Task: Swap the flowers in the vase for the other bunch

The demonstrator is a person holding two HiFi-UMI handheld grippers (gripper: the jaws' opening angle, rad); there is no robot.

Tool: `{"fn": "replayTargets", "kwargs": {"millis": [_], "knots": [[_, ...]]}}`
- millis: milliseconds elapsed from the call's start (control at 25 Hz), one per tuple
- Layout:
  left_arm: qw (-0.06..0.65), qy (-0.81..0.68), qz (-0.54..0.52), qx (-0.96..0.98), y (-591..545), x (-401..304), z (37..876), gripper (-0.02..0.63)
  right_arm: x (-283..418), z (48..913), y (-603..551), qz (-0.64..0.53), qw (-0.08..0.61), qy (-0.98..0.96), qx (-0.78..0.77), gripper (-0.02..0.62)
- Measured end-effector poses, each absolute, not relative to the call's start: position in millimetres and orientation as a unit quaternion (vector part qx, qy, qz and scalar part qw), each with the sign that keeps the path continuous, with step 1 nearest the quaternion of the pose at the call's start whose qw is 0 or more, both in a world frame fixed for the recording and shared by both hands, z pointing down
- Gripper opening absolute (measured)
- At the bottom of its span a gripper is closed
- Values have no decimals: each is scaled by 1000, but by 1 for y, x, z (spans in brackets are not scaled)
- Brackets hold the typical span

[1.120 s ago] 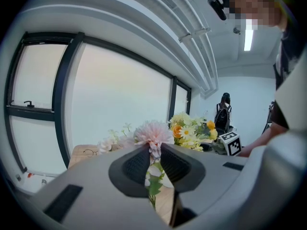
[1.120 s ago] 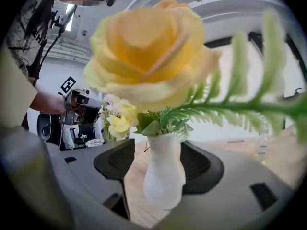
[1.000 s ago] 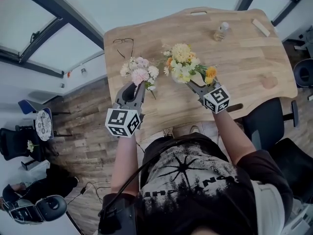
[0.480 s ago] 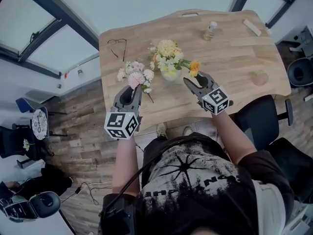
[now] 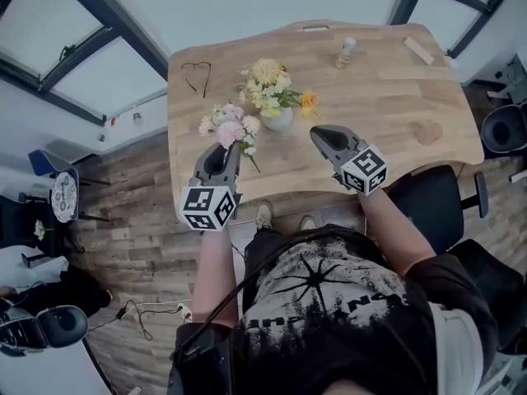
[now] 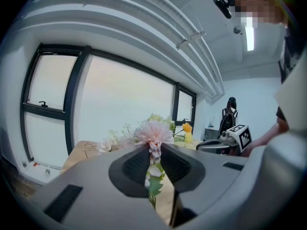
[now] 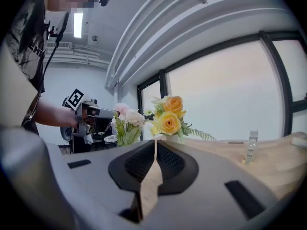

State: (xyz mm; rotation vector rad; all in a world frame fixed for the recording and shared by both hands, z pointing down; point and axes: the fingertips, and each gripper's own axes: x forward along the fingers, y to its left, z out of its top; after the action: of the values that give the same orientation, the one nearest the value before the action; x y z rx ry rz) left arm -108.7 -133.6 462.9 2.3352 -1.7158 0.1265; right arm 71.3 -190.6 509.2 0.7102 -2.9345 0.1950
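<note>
The vase (image 5: 278,123) stands on the worktop (image 5: 395,97) a little in from its near edge, upright, with a bunch of yellow and white flowers (image 5: 267,82) rising out of it and one orange bloom leaning out to the right. The other bunch, the pink flowers (image 5: 231,127), is off the worktop surface, just left of the vase and nearer the person, carried heads-up by the stems, probably so that the blooms are not crushed and the stems stay clear of the vase mouth. The left tool (image 5: 231,150) is pinching those stems: its jaws stand only slightly apart, with the green stalks and leaves squeezed between the pads and the pink heads showing above them. The right tool (image 5: 318,132) hovers just right of the vase without touching it; its jaws have just closed and are pressed together with nothing between them. With one bunch seated in the vase and the other out in the tool, the swap looks either finished or not begun; these views alone do not settle which. Further back lie a pair of glasses (image 5: 198,73), a small bottle (image 5: 346,52) and a wooden block (image 5: 417,49).
</note>
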Motion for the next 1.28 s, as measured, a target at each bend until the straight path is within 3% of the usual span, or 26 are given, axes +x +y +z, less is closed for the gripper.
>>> {"fn": "replayTargets", "kwargs": {"millis": [1280], "knots": [[110, -512, 53, 850, -60, -147, 458, 75, 21, 461, -91, 36, 51, -946, 318, 25]]}}
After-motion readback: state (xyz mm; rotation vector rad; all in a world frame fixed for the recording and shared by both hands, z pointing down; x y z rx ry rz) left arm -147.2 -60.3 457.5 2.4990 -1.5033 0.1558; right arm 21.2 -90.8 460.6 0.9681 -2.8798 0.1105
